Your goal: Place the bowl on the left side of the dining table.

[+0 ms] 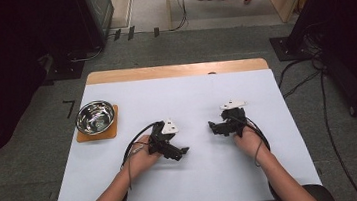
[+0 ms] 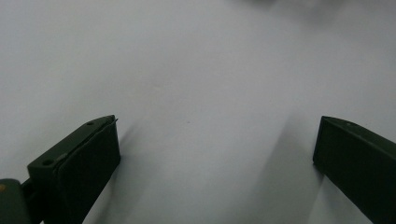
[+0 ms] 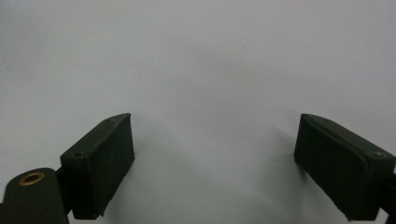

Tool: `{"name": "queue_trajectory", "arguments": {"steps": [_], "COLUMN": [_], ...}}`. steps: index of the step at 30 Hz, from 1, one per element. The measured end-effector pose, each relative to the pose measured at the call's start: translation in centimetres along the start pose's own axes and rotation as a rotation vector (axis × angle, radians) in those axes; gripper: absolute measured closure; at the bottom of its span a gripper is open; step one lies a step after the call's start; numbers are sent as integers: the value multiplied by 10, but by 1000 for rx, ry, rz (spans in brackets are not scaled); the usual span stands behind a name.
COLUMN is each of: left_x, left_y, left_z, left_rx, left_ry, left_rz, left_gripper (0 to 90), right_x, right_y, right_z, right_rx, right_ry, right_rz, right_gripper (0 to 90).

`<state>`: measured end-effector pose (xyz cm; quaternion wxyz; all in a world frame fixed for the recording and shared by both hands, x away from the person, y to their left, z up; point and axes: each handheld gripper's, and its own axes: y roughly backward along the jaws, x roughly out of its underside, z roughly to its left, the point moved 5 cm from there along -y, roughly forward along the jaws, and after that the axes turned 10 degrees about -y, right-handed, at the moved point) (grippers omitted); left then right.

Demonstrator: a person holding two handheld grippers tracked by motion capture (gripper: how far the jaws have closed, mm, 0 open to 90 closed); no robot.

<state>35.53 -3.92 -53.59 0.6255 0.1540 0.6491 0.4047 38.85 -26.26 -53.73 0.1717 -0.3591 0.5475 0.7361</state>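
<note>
A: Nearest the high camera are the person's two forearms, coming up from the table's [image 1: 294, 168] near edge, a gripper in each hand.

B: How does the left gripper [image 1: 184, 151] stand?

A: Its jaws are spread wide, with nothing between them. In the left gripper view the two black pads sit far apart at the bottom corners over bare white tabletop [image 2: 196, 93], casting soft shadows on it.

B: And the right gripper [image 1: 211, 125]?

A: Much the same. The right gripper view shows its jaws wide apart above plain white surface [image 3: 210, 70], gripping nothing. In the high view the two grippers point toward each other across the middle of the table, near one another but not touching.

B: What else is on the table?

A: A shiny steel bowl [image 1: 95, 117], upright, resting on an orange-brown square mat [image 1: 114, 132] near the table's left edge. It is well apart from the left gripper, farther away from the person and to that gripper's left. Neither gripper touches it.

B: Cables?

A: A dark cable [image 1: 133, 145] loops back from the left gripper along the forearm.
</note>
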Motion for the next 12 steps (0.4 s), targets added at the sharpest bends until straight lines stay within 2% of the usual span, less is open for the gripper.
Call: {"name": "queue_trajectory", "arguments": {"steps": [12], "left_x": [0], "left_y": [0], "left_z": [0], "left_rx": [-1], "left_ry": [-1], "left_rz": [-1], "left_gripper": [5], "right_x": [0], "right_y": [0], "right_z": [0], "right_rx": [1], "right_ry": [-3], "right_rz": [1], "right_gripper": [117]}}
